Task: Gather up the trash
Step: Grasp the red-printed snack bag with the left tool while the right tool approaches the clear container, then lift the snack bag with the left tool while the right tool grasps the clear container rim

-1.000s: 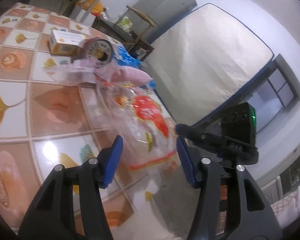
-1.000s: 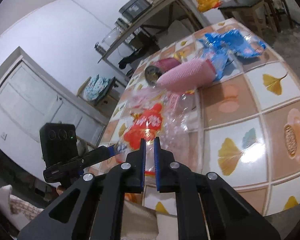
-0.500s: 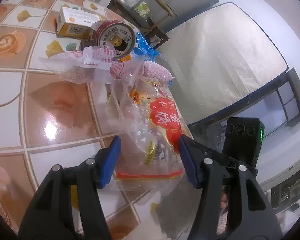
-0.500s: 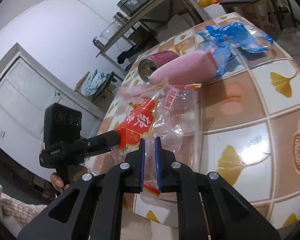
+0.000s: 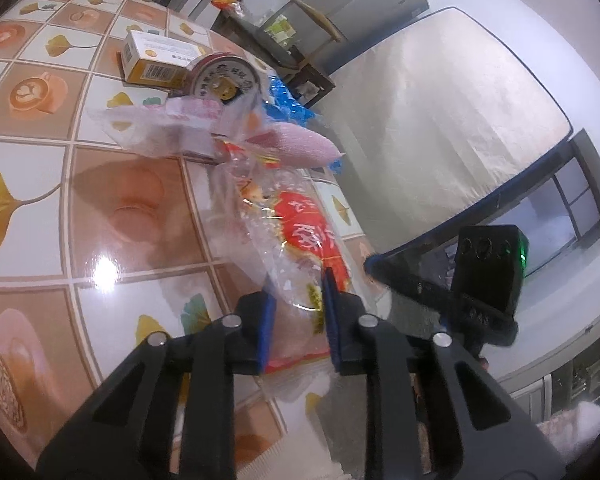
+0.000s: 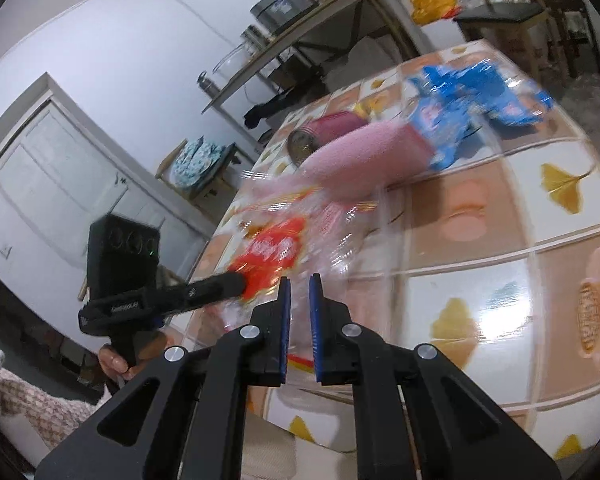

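Since the earlier frame the left gripper (image 5: 298,300) has just closed on the clear bag (image 5: 296,236) at the tiled tabletop's (image 5: 112,208) near edge, while the right gripper (image 6: 299,300), blurred, seemingly pinches the same bag beside a leaning mattress (image 5: 440,120).

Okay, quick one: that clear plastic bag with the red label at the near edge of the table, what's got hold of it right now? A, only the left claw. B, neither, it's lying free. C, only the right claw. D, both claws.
D: the left claw has just been closing, its blue pads pinching the clear plastic bag, and the right claw clamps the bag's near edge.
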`<state>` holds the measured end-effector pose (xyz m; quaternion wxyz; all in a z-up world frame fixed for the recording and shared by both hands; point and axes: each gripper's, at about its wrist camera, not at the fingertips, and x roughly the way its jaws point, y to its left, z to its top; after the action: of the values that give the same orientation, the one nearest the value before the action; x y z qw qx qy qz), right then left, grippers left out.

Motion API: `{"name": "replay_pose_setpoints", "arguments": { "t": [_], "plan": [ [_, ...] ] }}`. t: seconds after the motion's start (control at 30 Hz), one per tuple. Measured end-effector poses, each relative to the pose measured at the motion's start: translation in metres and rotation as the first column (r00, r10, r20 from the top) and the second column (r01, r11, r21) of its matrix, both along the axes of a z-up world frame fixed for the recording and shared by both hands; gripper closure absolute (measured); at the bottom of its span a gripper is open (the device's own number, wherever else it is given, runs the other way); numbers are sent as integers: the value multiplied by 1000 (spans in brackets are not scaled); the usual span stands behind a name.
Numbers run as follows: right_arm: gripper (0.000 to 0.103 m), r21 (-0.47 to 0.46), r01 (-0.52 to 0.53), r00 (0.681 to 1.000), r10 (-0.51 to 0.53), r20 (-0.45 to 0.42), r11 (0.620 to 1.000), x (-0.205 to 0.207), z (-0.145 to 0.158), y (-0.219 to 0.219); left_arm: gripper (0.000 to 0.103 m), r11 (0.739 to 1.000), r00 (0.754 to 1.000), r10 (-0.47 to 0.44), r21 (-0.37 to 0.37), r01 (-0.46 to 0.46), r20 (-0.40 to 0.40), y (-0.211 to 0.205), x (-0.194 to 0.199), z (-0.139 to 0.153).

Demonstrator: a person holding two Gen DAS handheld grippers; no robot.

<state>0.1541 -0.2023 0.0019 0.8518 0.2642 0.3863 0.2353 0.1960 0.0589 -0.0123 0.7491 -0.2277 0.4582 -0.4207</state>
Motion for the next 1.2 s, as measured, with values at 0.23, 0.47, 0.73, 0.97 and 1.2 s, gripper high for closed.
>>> {"name": "replay_pose_setpoints", "arguments": {
  "t": [0.23,0.47,0.73,0.97,1.2],
  "plan": [
    [58,-42,100,994,-101,-34,994,2,-4,-25,87,991,1000,-28,-129,28,1,17,-5,5],
    [58,-139,75,987,-93,-130,988,21,-22,-5,87,966,1000,-21,-259,21,2,35,-9,9],
    [97,-265,22,983,-69,-169,964,26,-26,14,87,981,993,81,-182,-64,84,69,-22,24],
    [99,-364,3,977,-80,-199,931,13,-15,8,87,988,987,106,-127,-91,123,73,-26,29],
    [99,-482,30,968,-146,-206,876,-10,-1,-11,87,992,979,116,25,-122,168,61,-26,22]
  ]
}}
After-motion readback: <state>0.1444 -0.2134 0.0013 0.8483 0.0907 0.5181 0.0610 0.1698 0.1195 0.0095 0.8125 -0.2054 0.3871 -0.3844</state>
